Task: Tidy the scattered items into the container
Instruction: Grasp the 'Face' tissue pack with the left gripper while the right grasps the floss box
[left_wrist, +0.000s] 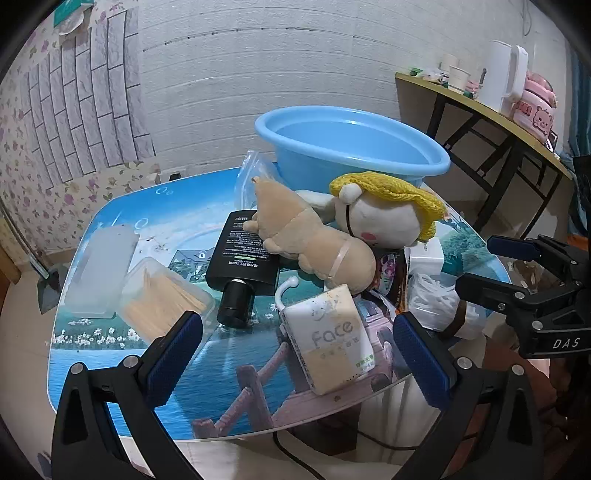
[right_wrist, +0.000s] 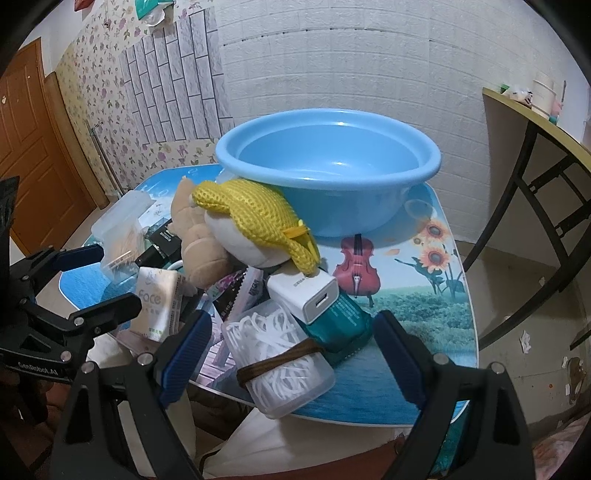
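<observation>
Where left hides it, charger (right_wrist: 308, 295).

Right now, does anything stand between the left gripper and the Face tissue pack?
Nothing visible does. The left gripper is open, and the Face tissue pack lies on the table between its fingertips, unobstructed.

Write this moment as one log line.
round blue plastic basin: empty | left gripper: open | right gripper: open | stage: nothing picked up
</observation>
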